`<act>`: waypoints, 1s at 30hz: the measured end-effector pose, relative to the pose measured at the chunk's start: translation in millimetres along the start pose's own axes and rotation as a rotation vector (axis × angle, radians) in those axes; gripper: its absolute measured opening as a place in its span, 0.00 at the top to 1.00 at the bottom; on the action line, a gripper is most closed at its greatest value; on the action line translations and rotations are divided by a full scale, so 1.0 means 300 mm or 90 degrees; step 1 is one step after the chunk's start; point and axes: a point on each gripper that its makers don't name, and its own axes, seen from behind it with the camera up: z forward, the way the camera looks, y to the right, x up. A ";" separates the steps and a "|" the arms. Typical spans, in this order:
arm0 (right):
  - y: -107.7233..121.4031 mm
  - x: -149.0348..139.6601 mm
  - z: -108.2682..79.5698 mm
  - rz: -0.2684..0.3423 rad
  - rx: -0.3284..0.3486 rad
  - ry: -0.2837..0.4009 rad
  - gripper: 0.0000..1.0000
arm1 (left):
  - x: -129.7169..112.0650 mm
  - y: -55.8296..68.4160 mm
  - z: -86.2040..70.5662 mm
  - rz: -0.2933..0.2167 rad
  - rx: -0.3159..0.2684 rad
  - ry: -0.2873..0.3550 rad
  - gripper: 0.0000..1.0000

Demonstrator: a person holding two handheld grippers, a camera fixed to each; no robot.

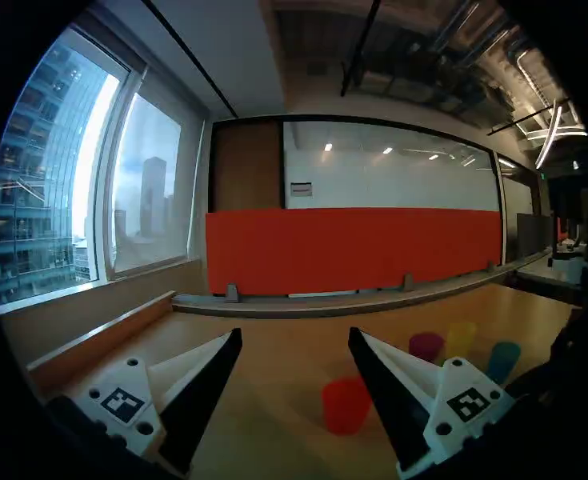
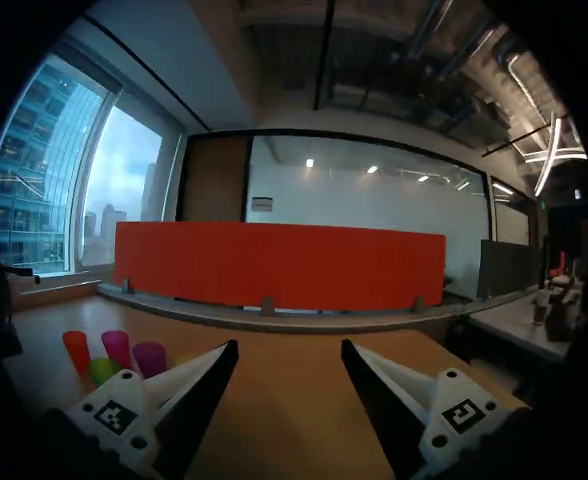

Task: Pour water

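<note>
Left gripper view is showing the red cup (image 1: 346, 405) standing upright on the tabletop (image 1: 278, 436), near, low and slightly right between the left gripper's (image 1: 294, 334) released fingers (image 1: 206, 384).

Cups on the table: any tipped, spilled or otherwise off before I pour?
Nothing stands out. The red cup, magenta cup, yellow cup and teal cup all stand upright on the wooden table, with no spill visible.

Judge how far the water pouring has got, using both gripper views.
Nothing looks done yet. In hand: nothing; the left gripper and right gripper are both open and empty above the table. The red cup stands upright ahead of the left gripper, ungripped. Left: grasp a cup and pour.
</note>
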 end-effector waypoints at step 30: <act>-0.079 0.381 0.027 0.038 0.108 -0.014 0.00 | 0.424 0.061 0.055 -0.018 -0.115 0.007 0.01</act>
